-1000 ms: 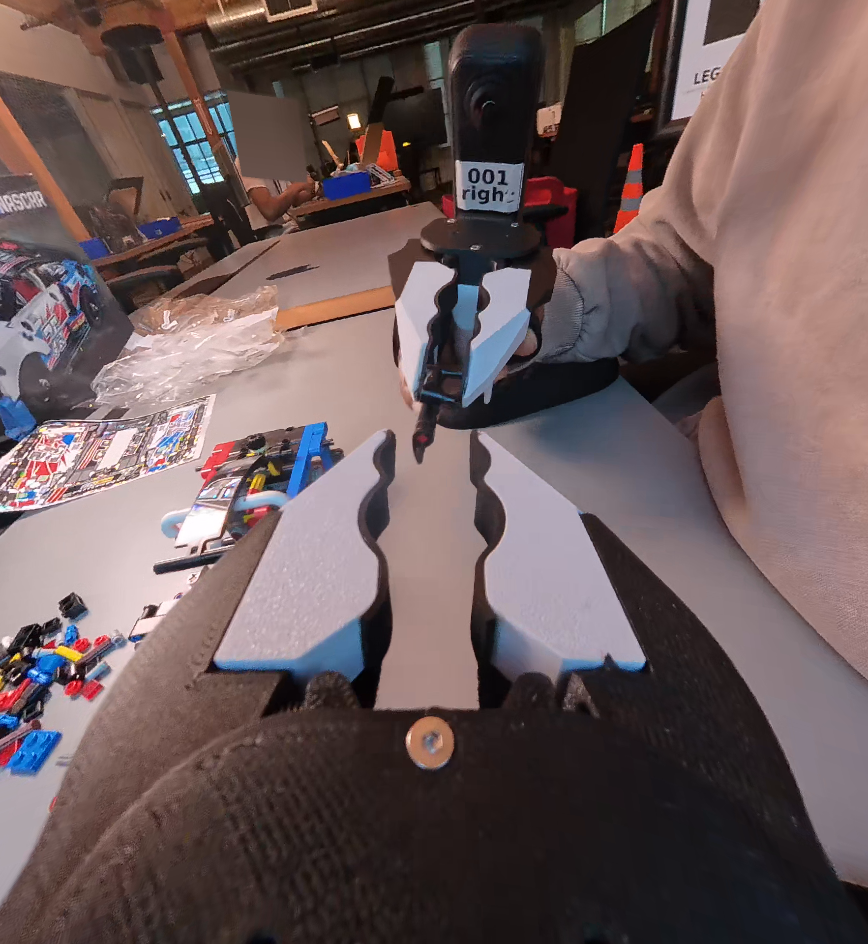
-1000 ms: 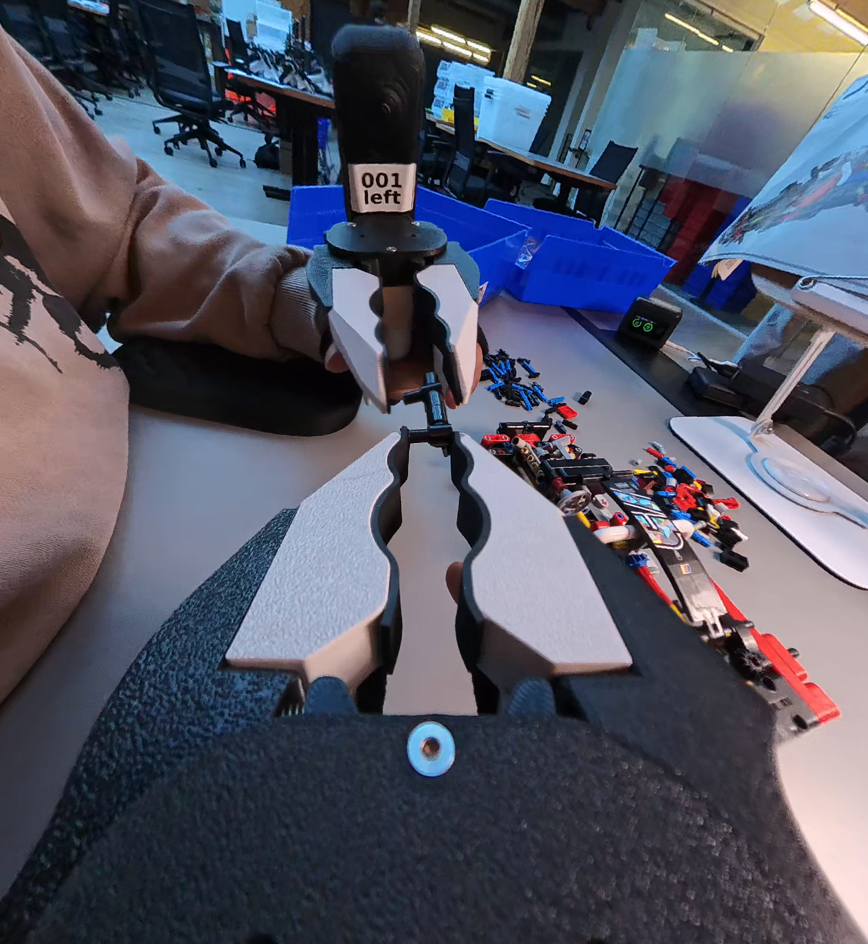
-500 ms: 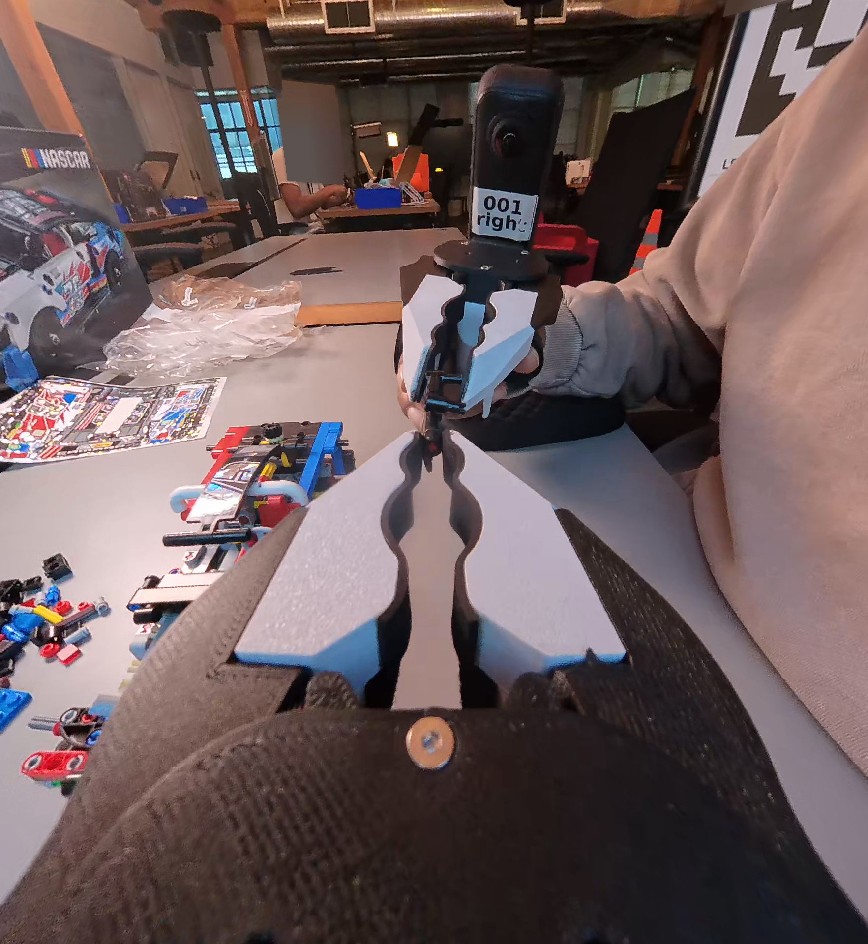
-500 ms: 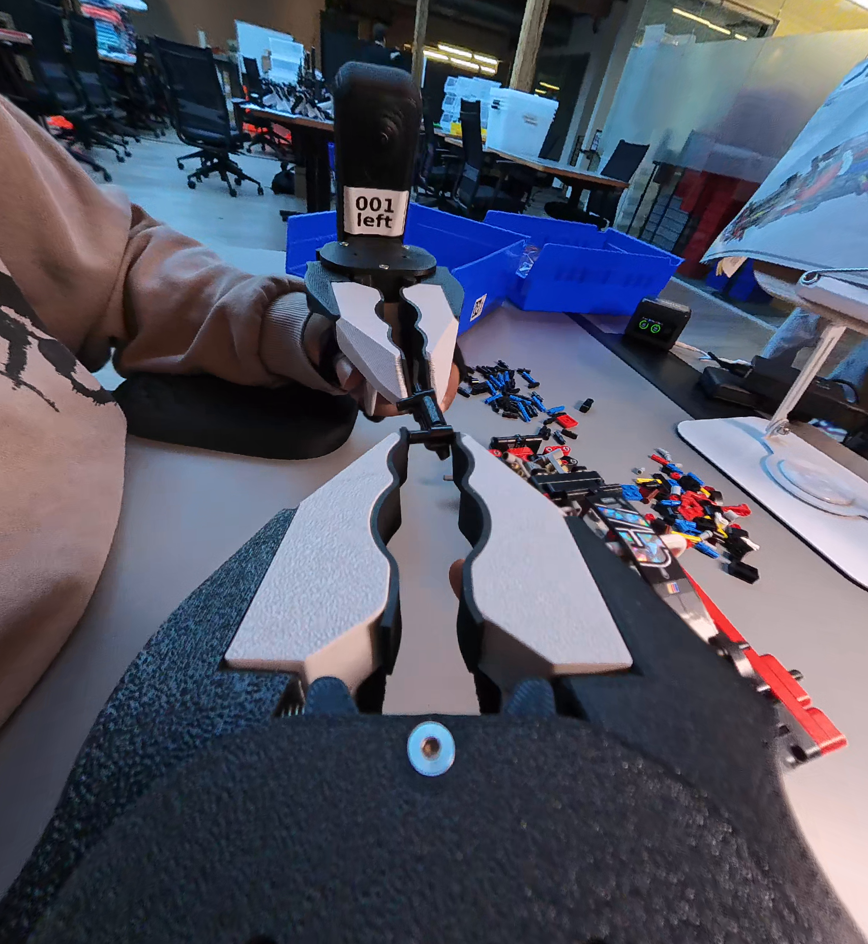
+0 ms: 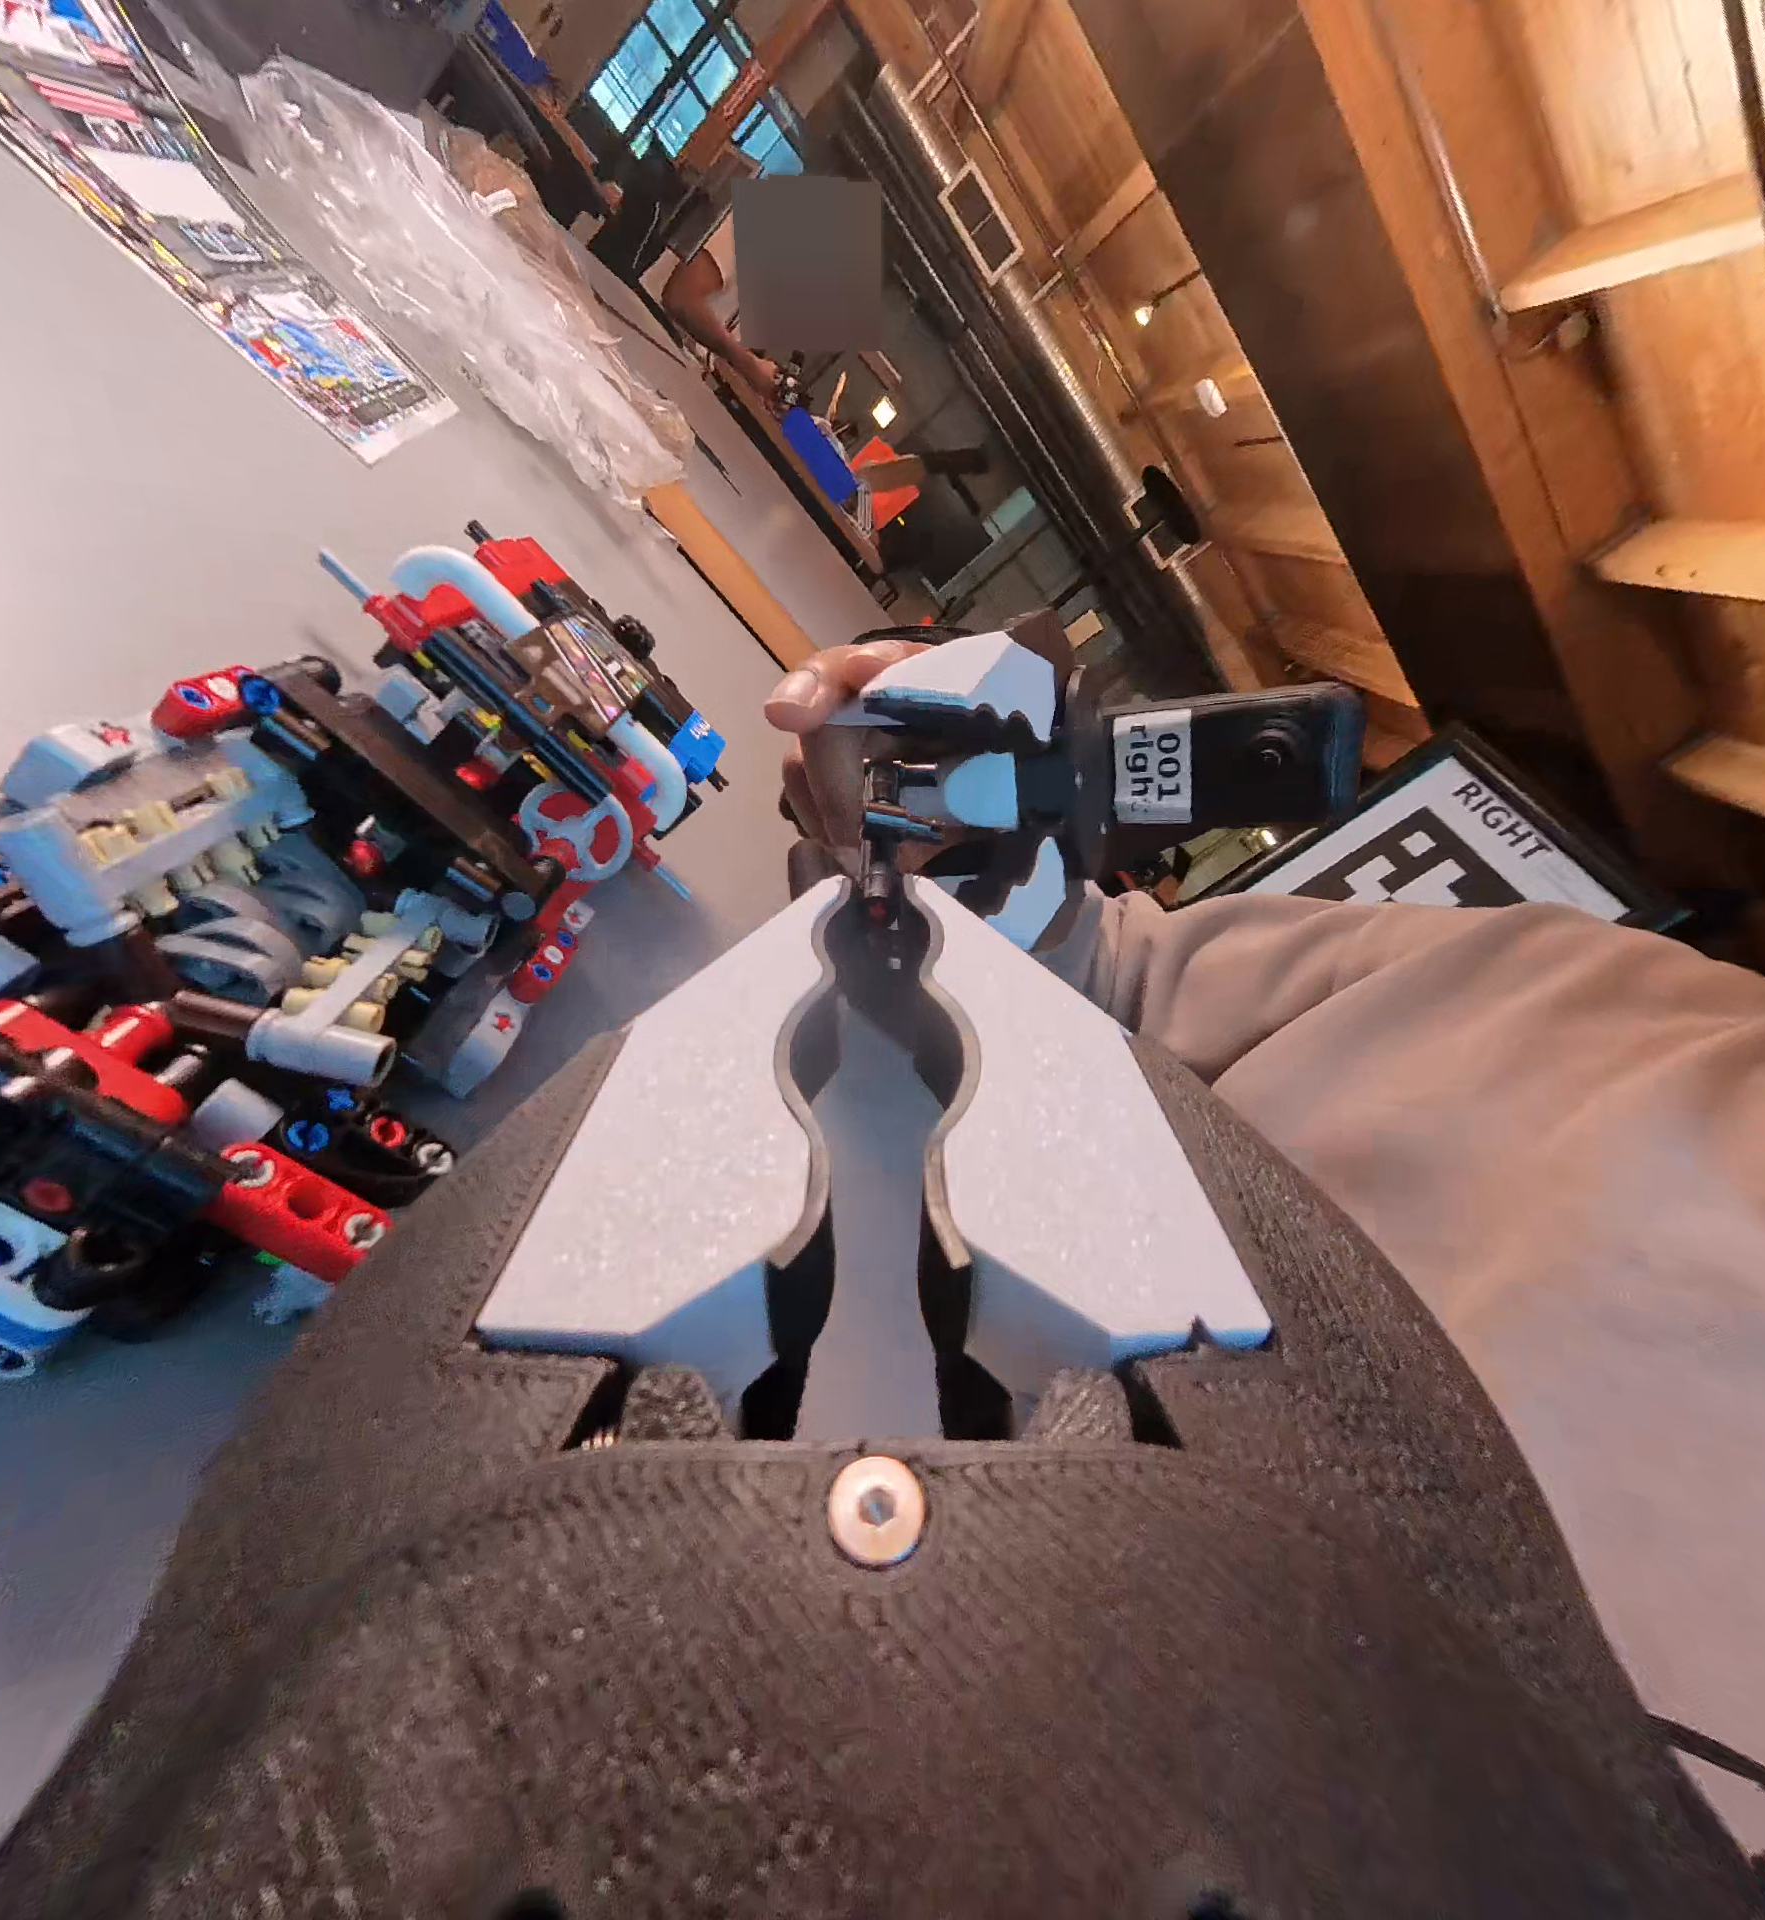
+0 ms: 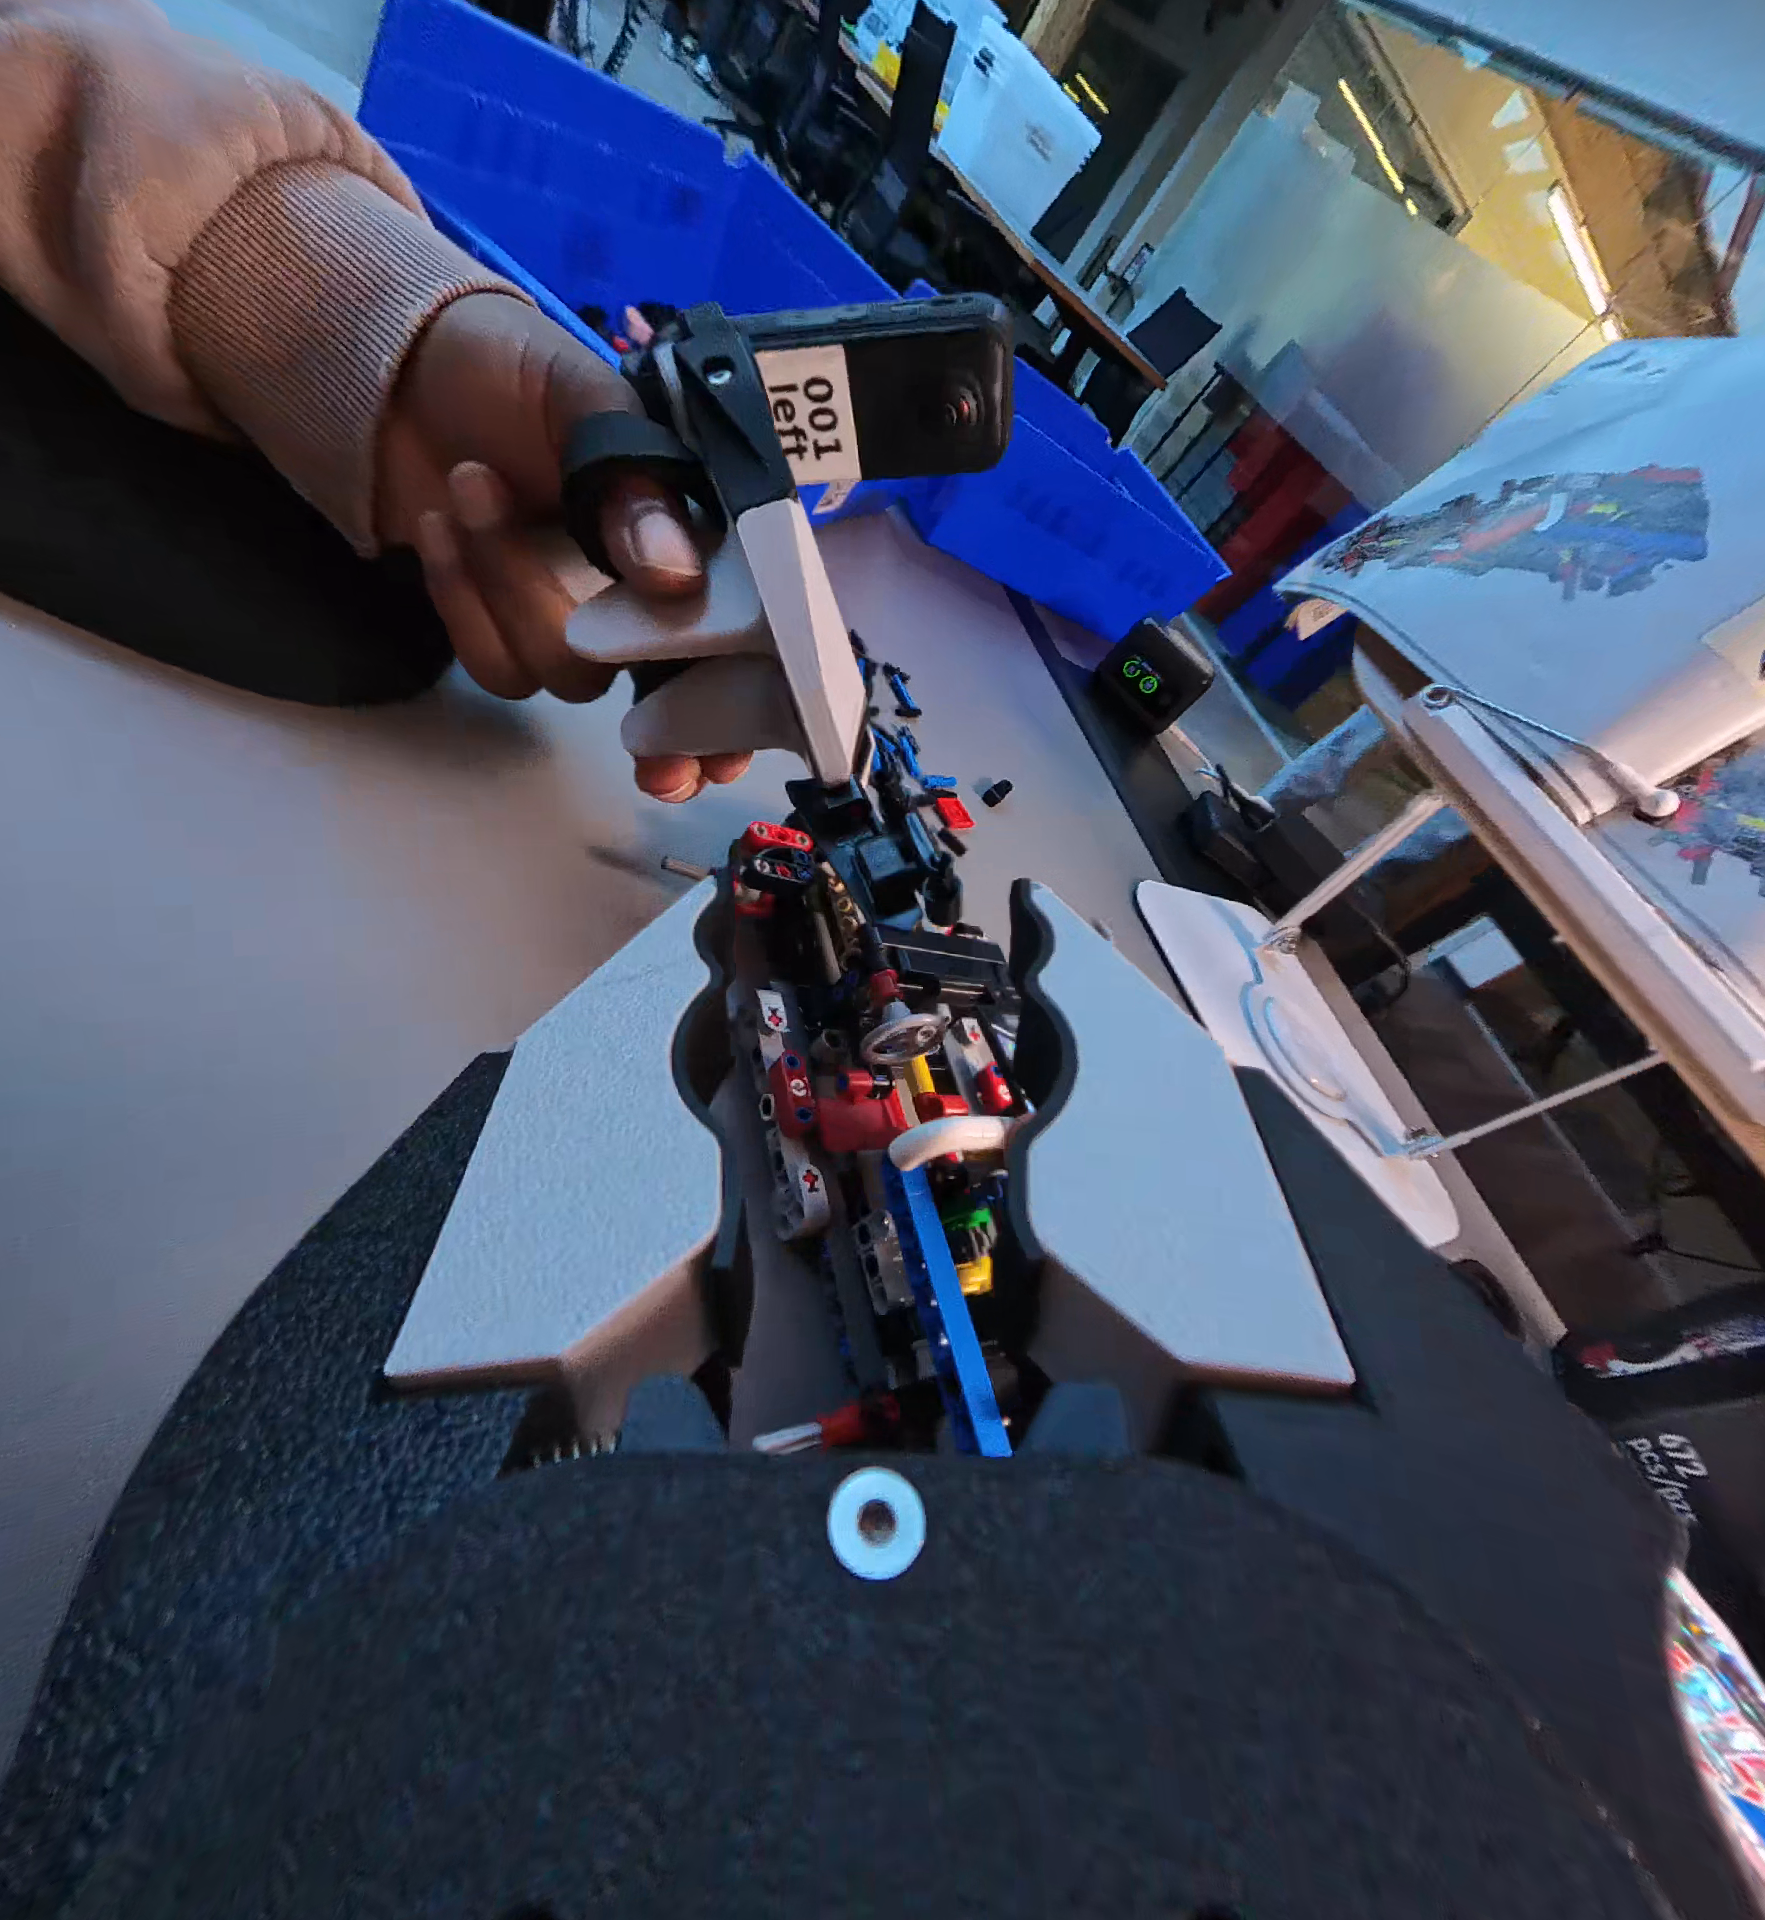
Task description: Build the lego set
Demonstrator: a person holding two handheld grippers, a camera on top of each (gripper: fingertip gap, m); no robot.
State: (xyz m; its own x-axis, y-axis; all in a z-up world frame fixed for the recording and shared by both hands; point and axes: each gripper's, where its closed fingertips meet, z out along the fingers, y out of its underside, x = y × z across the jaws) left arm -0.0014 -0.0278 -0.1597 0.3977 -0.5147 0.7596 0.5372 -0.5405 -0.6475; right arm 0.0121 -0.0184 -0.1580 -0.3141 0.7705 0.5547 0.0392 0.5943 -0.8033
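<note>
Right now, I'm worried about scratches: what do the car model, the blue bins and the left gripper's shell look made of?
Car model: hard moulded plastic, glossy, with highlights on its red beams. Blue bins: probably rigid plastic, smooth and semi-gloss. Left gripper shell: likely 3D-printed plastic, matte black, with fine layer ridges.

Both views are rolling hard sideways now. The left gripper [image 5: 873,909], wide apart a second ago, is now pinching the small black piece [image 5: 876,902] at its tips. The right gripper [image 6: 862,914], which was clamping that piece, is spreading open and hanging over the half-built car [image 6: 878,1101]. In the right wrist view the left gripper [image 6: 836,774] is dipping toward the car's front end.
</note>
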